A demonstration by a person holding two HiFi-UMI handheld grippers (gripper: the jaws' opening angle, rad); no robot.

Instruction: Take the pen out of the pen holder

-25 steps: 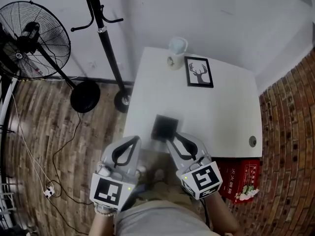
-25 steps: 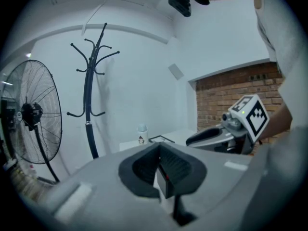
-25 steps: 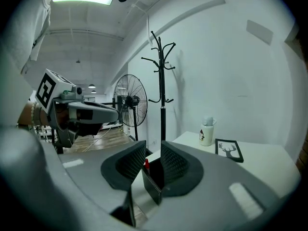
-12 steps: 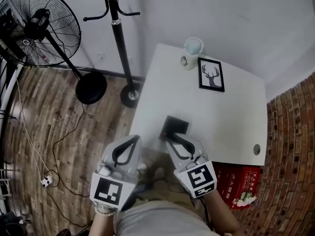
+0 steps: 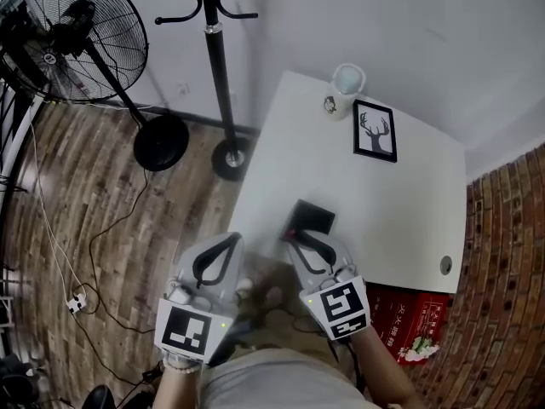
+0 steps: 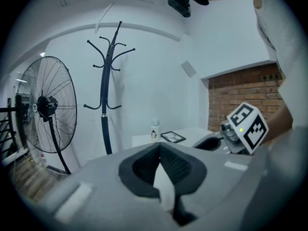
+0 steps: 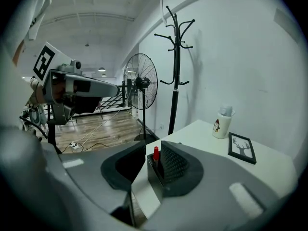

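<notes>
A black square pen holder stands near the front edge of the white table. A red pen tip shows at its near left corner. My right gripper is open, its tips right at that corner. In the right gripper view the pen holder and the red pen sit between the jaws of the right gripper, which do not touch the pen. My left gripper hangs off the table's left front edge over the floor, shut and empty; the left gripper has its tips together.
At the table's far side stand a white mug and a framed deer picture. A coat rack and a floor fan stand left of the table. A red box sits by the brick wall on the right.
The head view has shifted, so the table sits further right in it. The right gripper's tips have closed in on the holder's near left corner. The left gripper has barely moved.
</notes>
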